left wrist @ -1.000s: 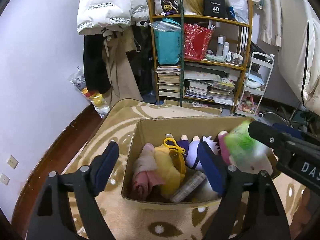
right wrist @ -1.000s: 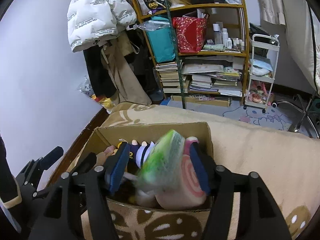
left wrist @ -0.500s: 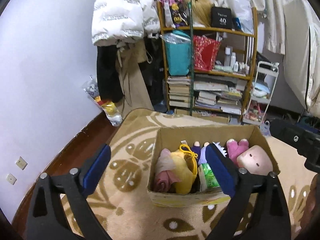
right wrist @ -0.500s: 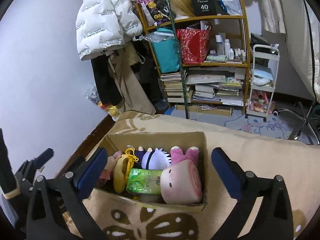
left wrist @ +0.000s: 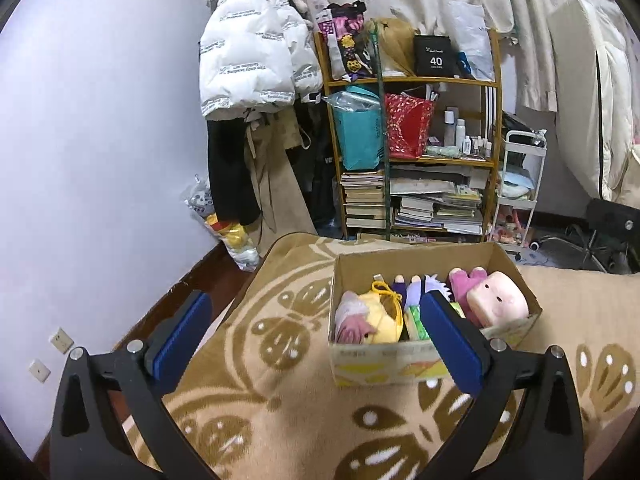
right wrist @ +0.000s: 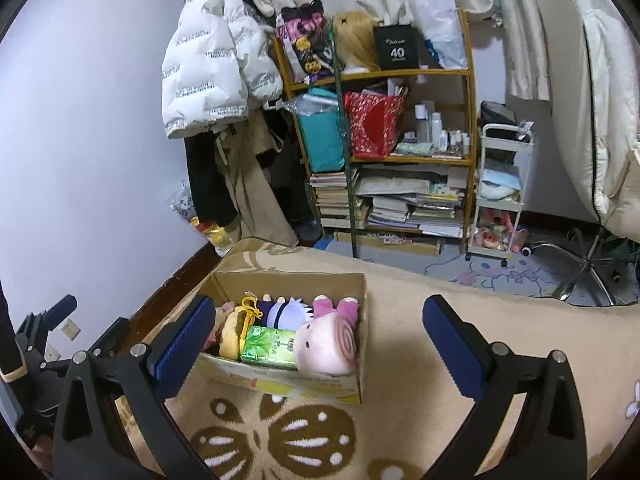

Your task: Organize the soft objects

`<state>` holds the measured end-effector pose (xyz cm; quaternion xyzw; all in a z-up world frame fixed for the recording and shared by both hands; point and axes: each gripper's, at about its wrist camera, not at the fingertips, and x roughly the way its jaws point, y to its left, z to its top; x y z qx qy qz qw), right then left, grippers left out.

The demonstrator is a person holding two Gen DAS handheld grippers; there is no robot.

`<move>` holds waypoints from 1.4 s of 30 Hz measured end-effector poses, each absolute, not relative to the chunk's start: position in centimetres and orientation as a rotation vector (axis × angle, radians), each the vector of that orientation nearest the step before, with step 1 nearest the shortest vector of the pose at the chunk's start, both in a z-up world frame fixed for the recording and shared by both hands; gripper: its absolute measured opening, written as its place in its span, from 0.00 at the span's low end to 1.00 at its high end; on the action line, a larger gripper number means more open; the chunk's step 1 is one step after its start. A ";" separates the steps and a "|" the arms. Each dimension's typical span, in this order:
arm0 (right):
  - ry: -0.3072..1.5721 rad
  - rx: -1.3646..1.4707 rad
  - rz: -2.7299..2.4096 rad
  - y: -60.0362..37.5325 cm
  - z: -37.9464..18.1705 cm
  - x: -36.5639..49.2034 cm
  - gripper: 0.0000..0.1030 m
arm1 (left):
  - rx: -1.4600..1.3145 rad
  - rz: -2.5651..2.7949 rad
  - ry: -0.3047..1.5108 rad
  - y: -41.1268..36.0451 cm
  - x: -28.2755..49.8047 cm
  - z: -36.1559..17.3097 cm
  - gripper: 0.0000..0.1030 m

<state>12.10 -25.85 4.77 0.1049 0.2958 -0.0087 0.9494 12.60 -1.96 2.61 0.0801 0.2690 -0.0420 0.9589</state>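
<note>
Sitting on a tan patterned blanket (right wrist: 400,420): one open cardboard box (right wrist: 362,336), holding five soft items packed side by side. Lying at the far left inside, one pink-haired plush (left wrist: 352,326), partly hidden in the right wrist view. Leaning just beside it, one yellow plush (right wrist: 232,336) with a yellow cord loop. Lying toward the far wall, one white-haired doll (right wrist: 284,312) in dark purple. Resting against the near wall, one green tissue pack (right wrist: 272,345), touching the yellow plush on its left. Filling the right end, one pink round-faced plush (right wrist: 326,344), its pink feet pointing away.

Hovering above the blanket, spread wide and gripping nothing: left gripper (left wrist: 316,344), its right blue pad (left wrist: 450,344) overlapping the box front in view; contact impossible to tell. Also gaping wide and carrying nothing: right gripper (right wrist: 320,340), its left pad (right wrist: 184,346) showing before the box's left corner, the other well off to the right over bare blanket.

Standing beyond, against the far wall: one wooden bookshelf (right wrist: 466,120).
</note>
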 end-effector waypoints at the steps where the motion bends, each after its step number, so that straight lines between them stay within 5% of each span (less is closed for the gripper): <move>1: 0.597 0.212 -0.020 -25.9 4.9 11.7 1.00 | 0.161 -0.080 0.541 -1.8 12.2 2.7 0.99; 14: 0.505 0.223 -0.059 -26.6 5.6 4.5 1.00 | 0.128 -0.082 0.319 0.1 3.8 5.0 0.99; 42: 0.333 0.203 -0.091 -26.5 3.9 -3.1 1.00 | 0.046 -0.055 0.336 2.7 -1.3 1.2 0.99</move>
